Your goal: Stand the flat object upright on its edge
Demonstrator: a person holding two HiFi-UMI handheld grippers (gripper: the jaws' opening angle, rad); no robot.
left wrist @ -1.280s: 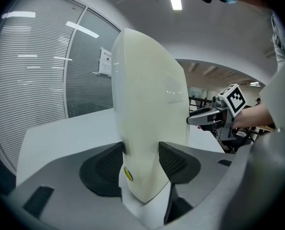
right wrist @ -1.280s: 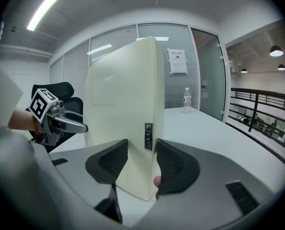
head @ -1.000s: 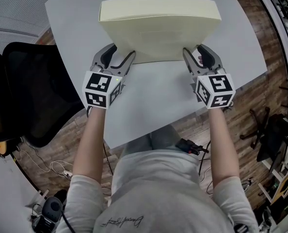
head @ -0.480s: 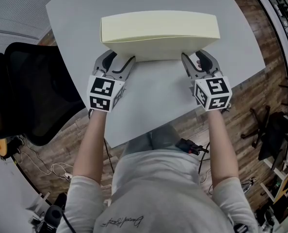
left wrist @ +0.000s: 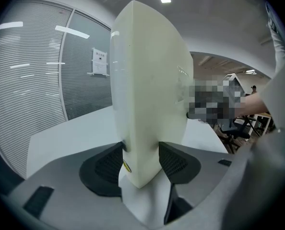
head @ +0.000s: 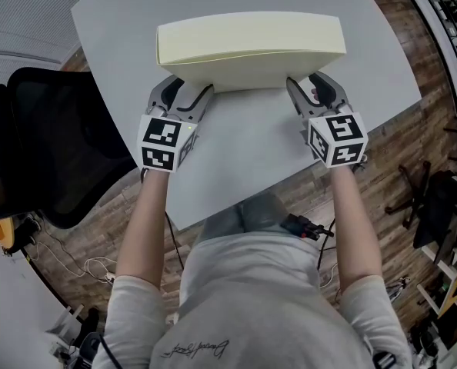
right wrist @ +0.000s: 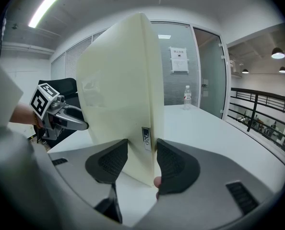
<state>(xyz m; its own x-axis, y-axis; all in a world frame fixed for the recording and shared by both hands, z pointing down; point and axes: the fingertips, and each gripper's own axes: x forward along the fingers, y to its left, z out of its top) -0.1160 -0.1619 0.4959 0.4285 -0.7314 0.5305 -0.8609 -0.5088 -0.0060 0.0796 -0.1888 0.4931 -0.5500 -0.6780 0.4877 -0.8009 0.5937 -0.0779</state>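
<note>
A cream flat slab (head: 251, 48) stands nearly upright on its long lower edge on the white table (head: 236, 144); the head view mostly shows its top edge. My left gripper (head: 184, 92) is shut on its lower left corner and my right gripper (head: 310, 89) on its lower right corner. The left gripper view has the slab (left wrist: 147, 80) rising between the pressed pads of the left gripper (left wrist: 141, 159). From the right gripper view the slab (right wrist: 123, 90) shows a small label, with the right gripper (right wrist: 141, 162) clamped on it and the left gripper (right wrist: 51, 111) beyond.
A black office chair (head: 51, 144) stands left of the table. The table's near edge runs just below my hands, with wood floor and cables (head: 82, 264) under it. A water bottle (right wrist: 187, 97) stands far back on the table. A dark chair base (head: 436, 206) is at right.
The slab has tipped further upright, so less of its broad face shows from above. Both grippers moved slightly away from me with it and kept their hold.
</note>
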